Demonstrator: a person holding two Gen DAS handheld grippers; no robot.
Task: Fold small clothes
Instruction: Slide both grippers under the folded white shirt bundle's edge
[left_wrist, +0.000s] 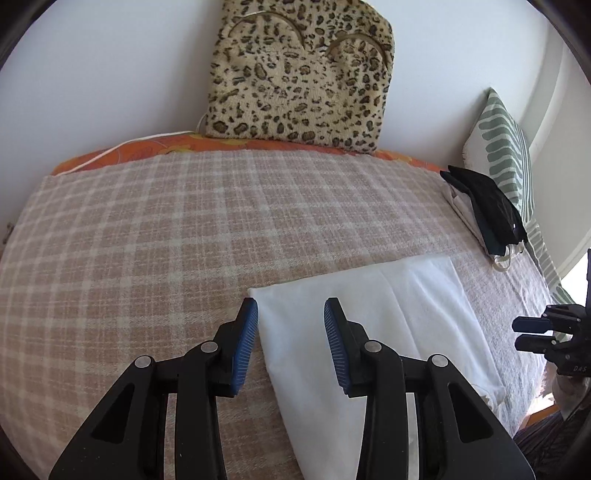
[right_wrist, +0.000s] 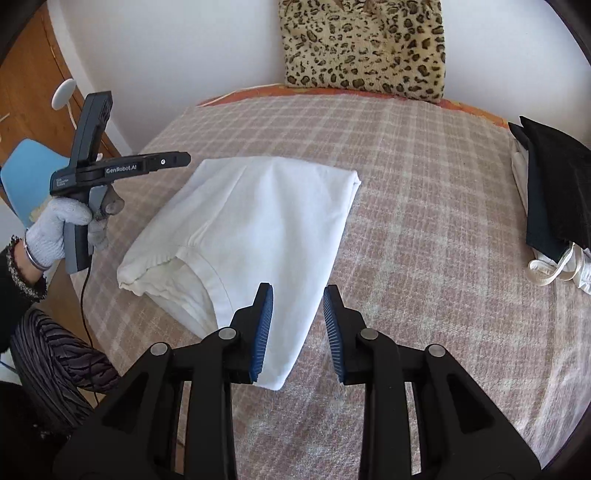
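Both grippers gape empty over a folded white garment.

The left gripper (left_wrist: 290, 332) and right gripper (right_wrist: 297, 326) hover wide apart above the white garment (right_wrist: 258, 229), whose near edge their fingers hide; a black folded pile (right_wrist: 554, 192) lies far right, cut off.

White wall (left_wrist: 110, 74) behind the bed, plain, evenly lit by daylight. Bed covered with a pink-beige plaid blanket (left_wrist: 147, 229); orange patterned sheet (left_wrist: 122, 157) shows along its far edge. Leopard-print cushion (left_wrist: 299, 81) upright against the wall, centre. Green-and-white striped pillow (left_wrist: 506, 155) leans at the right end of the bed, by the corner. Bright overexposed patch low right in the left wrist view, looks like sunlight on the floor. In the right wrist view: wooden cabinet (right_wrist: 33, 77) on the left with a round white knob (right_wrist: 63, 93), blue chair (right_wrist: 31, 177) in front of it. Wood floor strip (right_wrist: 62, 295) beside the bed.
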